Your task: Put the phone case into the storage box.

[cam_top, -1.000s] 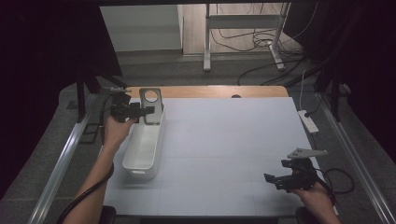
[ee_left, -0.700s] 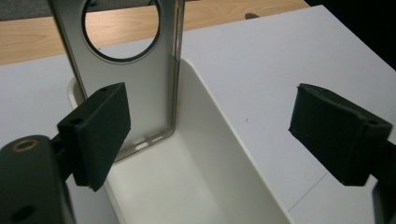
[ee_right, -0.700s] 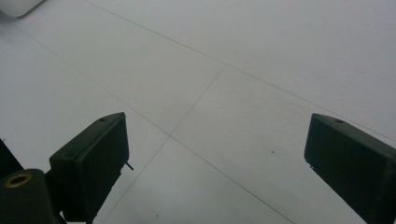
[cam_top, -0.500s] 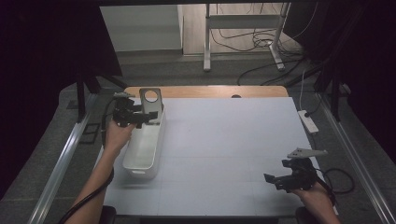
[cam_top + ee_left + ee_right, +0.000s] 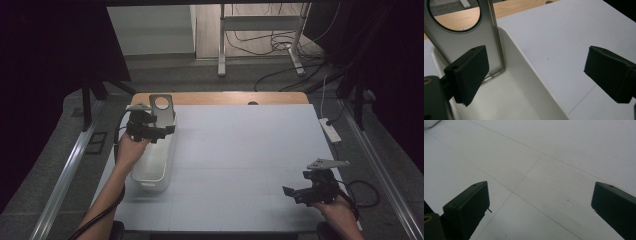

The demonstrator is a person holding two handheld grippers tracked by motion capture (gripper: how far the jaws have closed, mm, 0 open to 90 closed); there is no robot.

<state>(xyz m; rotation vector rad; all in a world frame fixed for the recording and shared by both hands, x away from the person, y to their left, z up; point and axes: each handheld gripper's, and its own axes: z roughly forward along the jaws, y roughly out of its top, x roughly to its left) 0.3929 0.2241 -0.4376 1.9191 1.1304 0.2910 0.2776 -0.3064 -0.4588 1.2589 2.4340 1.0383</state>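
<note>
**Left gripper released beside plate in bin**

While the left gripper (image 5: 165,131) is hovering over the far end of the white bin (image 5: 159,172), its jaws are standing wide apart and have just been opening further; nothing is sitting between them. In the left gripper view the metal plate (image 5: 461,43) with the round hole is leaning upright against the bin's far end wall, lower edge down inside the bin (image 5: 524,75). One pad is sitting just in front of the plate's lower part, close to it; whether they are touching I cannot tell. The other pad is hanging out over the white table sheet (image 5: 564,37), well clear of the bin's long wall, so the jaws are straddling that wall, not the plate.

Plate (image 5: 162,107) is reading in the high view as standing at the bin's far end, just beyond the left gripper.

Right gripper (image 5: 292,192) is sitting near the table's near right corner, well apart from bin and plate. Its jaws are spread wide, having been opening too, with bare sheet (image 5: 554,170) between them.
</note>
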